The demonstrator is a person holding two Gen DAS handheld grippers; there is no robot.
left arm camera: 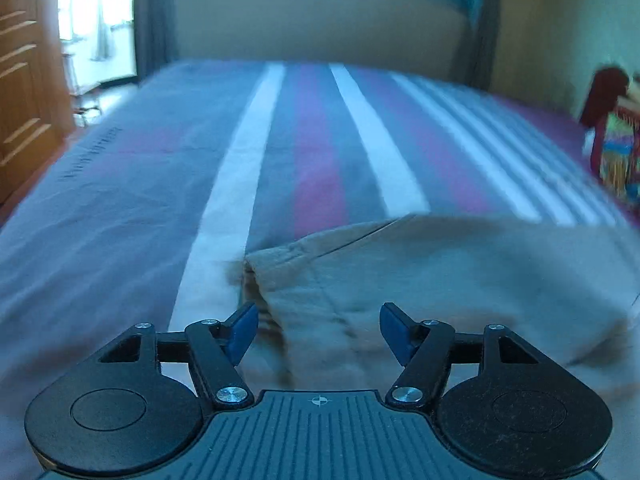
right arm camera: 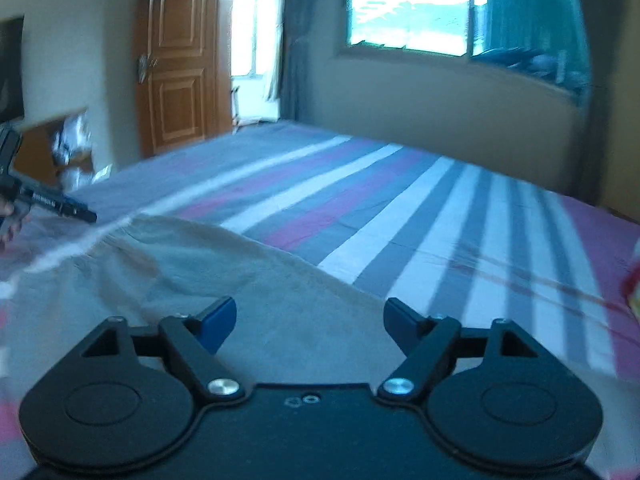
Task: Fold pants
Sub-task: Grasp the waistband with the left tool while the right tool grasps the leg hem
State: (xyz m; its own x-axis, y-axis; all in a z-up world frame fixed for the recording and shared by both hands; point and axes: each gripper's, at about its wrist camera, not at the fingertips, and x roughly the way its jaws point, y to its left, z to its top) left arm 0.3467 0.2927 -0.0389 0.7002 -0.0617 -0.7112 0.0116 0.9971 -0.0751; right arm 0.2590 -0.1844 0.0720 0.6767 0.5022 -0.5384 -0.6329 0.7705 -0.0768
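Beige pants (left arm camera: 432,276) lie on the striped bed sheet (left arm camera: 312,140), spread to the right in the left wrist view, with a seamed end near the left fingers. My left gripper (left arm camera: 318,330) is open just above that end, holding nothing. In the right wrist view the pants (right arm camera: 224,280) spread from the left edge to below my right gripper (right arm camera: 310,326), which is open and empty over the cloth. The left gripper (right arm camera: 48,200) also shows at the far left of the right wrist view.
The bed sheet (right arm camera: 420,216) has grey, white and magenta stripes. A beige headboard (left arm camera: 320,28) stands behind. A colourful bundle (left arm camera: 616,148) sits at the bed's right edge. A wooden door (right arm camera: 176,68) and a window (right arm camera: 408,4) lie beyond.
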